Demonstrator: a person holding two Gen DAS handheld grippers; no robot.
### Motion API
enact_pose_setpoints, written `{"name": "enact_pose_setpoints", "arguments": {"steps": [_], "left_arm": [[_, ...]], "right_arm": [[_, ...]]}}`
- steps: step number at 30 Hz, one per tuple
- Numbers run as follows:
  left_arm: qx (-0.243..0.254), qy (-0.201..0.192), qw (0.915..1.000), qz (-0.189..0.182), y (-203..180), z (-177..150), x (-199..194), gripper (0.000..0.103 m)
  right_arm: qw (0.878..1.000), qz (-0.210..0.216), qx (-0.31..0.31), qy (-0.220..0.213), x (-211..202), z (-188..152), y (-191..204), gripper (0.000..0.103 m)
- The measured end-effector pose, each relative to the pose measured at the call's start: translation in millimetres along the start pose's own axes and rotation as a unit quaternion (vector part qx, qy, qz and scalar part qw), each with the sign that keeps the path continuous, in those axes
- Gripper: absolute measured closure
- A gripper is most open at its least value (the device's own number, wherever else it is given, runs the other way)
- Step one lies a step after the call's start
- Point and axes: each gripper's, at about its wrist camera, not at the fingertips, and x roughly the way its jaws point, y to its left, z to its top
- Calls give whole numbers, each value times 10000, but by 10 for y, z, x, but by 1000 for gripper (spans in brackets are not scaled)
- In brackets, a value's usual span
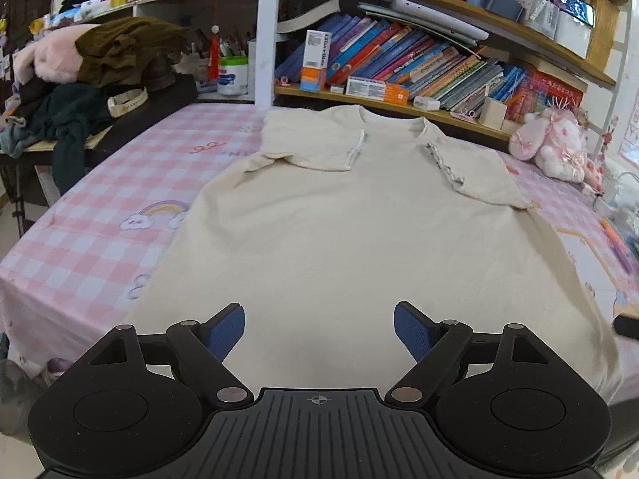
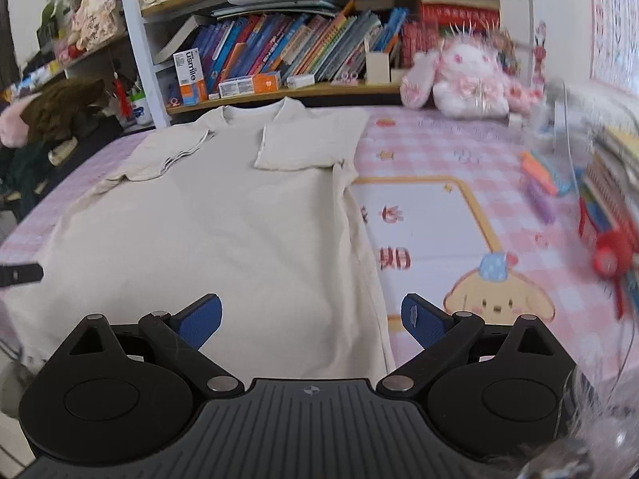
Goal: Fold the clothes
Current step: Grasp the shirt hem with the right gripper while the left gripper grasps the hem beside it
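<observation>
Shirt: the cream T-shirt (image 1: 319, 215) lies flat on the pink checked worktop (image 1: 80, 207), collar at 12 o'clock.
Done: both sleeves (image 2: 307, 143) are folded inward over the chest.
Left: body folds, probably; the hem is hidden behind the grippers.
Left gripper (image 1: 319, 329): jaws spread, empty, above the lower shirt.
Right gripper (image 2: 311, 319): jaws spread, empty, over the shirt's side edge.

A plain cream T-shirt (image 1: 339, 239) fills mid-frame. The worktop (image 1: 100, 207) beneath is pink-and-white check with a pastel rainbow print at left. Each hand-held gripper (image 1: 319, 331) is black with blue pads (image 1: 225, 329). A pink-and-white plush rabbit (image 2: 463, 80) sits upper right; olive-brown and dark green clothes (image 1: 120, 52) are piled upper left.
</observation>
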Motion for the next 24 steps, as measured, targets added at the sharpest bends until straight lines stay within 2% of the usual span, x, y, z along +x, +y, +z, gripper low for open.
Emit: {"name": "enact_pose_setpoints", "arguments": {"steps": [4, 6, 9, 11, 12, 17, 20, 22, 24], "left_arm": [[-365, 74, 9993, 67, 275, 14, -55, 19], [-455, 189, 9988, 74, 376, 22, -56, 19], [-498, 328, 9982, 62, 479, -10, -60, 19], [-514, 433, 9977, 119, 534, -54, -51, 19], [-544, 480, 9973, 144, 570, -80, -43, 19], [-742, 623, 9952, 121, 768, -185, 10, 22], [-689, 699, 9952, 44, 873, -207, 58, 28], [-537, 747, 9958, 12, 926, -213, 96, 41], [-365, 844, 9958, 13, 963, -221, 132, 47]], "right_arm": [[9998, 140, 113, 75, -84, -62, -62, 8], [9994, 264, 163, 148, -127, -97, -107, 13], [9984, 355, 184, 391, -158, -182, -168, 25], [9976, 307, 172, 603, -163, -256, -199, 41], [9972, 264, 175, 684, -164, -287, -216, 45], [9943, 26, 303, 1024, -117, -423, -341, 54], [9907, -104, 410, 1290, -24, -505, -424, 60], [9885, -113, 456, 1435, 45, -545, -467, 62], [9876, -77, 428, 1506, 121, -555, -495, 63]]}}
